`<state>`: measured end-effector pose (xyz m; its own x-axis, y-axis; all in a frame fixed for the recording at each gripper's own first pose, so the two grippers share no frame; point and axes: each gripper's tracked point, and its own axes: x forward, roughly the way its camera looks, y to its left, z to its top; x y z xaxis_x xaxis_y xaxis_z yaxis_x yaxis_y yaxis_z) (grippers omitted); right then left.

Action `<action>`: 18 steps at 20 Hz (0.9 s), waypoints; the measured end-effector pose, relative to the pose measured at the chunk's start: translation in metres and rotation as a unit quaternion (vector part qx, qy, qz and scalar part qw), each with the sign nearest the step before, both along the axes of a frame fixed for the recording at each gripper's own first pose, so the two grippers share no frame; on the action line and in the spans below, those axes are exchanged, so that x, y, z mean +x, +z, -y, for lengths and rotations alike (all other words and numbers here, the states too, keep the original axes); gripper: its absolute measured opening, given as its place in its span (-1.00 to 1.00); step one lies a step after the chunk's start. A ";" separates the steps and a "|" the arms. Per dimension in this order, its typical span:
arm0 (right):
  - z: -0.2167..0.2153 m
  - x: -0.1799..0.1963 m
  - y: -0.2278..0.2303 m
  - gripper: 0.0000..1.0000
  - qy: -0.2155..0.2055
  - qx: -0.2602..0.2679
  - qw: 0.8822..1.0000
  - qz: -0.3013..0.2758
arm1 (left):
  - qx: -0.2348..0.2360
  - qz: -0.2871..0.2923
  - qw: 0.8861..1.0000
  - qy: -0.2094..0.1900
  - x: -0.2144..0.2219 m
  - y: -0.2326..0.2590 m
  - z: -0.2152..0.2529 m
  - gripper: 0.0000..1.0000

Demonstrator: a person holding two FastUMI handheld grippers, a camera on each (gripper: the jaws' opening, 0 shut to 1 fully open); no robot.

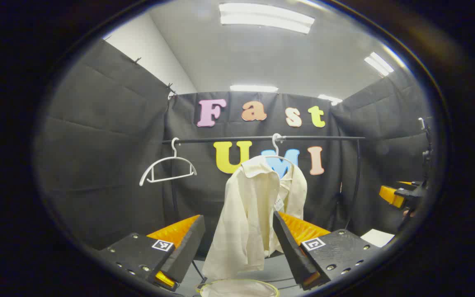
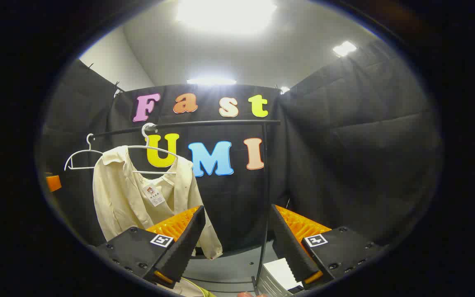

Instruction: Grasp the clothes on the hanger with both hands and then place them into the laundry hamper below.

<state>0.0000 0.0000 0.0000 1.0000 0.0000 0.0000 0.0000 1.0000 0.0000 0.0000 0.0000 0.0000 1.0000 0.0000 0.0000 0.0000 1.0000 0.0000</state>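
Currently both grippers hang back with jaws released, nothing held: left gripper [image 1: 237,251] faces the cream shirt [image 1: 254,210], right gripper [image 2: 237,247] sits off to the shirt's side. Shirt [image 2: 138,198] is draped on its hanger [image 2: 155,152] on the rail [image 1: 262,139], beside an empty hanger [image 1: 167,169]. Hamper rim [image 1: 239,284] shows just below the shirt. Risks, I'd say: grabbing only one side drags the hanger along, and thin fabric could slip and drop outside the hamper.
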 end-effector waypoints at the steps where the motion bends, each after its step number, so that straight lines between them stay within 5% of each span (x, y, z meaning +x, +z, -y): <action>1: -0.002 0.001 -0.002 0.94 0.002 -0.001 1.000 -0.002 | -0.003 -0.004 1.000 0.001 0.001 -0.004 0.001 0.93; 18: -0.010 0.002 -0.006 0.99 0.006 0.001 1.000 -0.018 | -0.011 -0.020 1.000 -0.014 0.007 -0.021 0.023 0.94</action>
<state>0.0023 0.0099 -0.0065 0.9993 0.0129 -0.0355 -0.0129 0.9999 0.0016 0.0072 -0.0225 -0.0213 0.9988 -0.0292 -0.0405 0.0284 0.9994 -0.0222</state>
